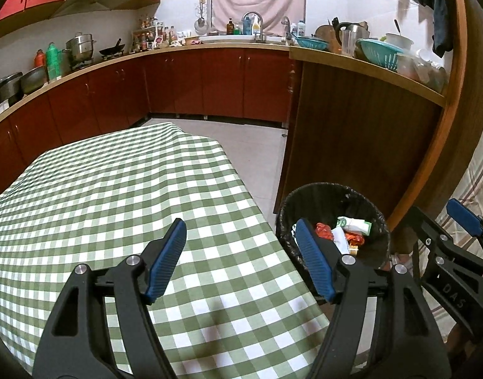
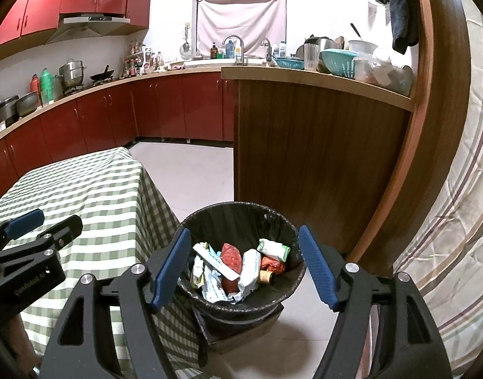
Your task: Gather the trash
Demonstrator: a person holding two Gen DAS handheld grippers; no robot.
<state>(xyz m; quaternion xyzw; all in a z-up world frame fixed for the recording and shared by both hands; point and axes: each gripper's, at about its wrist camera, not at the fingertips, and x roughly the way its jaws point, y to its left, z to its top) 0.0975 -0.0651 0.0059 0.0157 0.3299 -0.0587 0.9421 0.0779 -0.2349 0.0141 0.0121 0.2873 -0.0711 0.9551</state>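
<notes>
Your left gripper (image 1: 241, 259) hangs over the green-checked surface (image 1: 115, 195), jaws spread and nothing between them. That camera catches only a slice of the bin (image 1: 367, 208) past the cloth's right edge, with your right gripper (image 1: 462, 218) poking in from the side, the letters "DAS" legible on its black frame.

The right wrist view gives what the left cannot: your right gripper (image 2: 244, 268), also spread and empty, looks straight into the bin (image 2: 241, 211), which stands on the tiled floor (image 2: 191, 170) just beside the draped surface (image 2: 99, 189) and in front of a wooden partition (image 2: 304, 145). A black bag lines it. The trash (image 2: 238, 268) sits inside in a loose heap: white crumpled wrappers, a red packet, a white-and-green pack, something orange and a small brown cylinder. Print on the wrappers is too small to read.

Your left gripper (image 2: 39, 224) shows at that view's left edge over the cloth, its frame marked "GenRobot.AI" as far as the lettering can be made out.
</notes>
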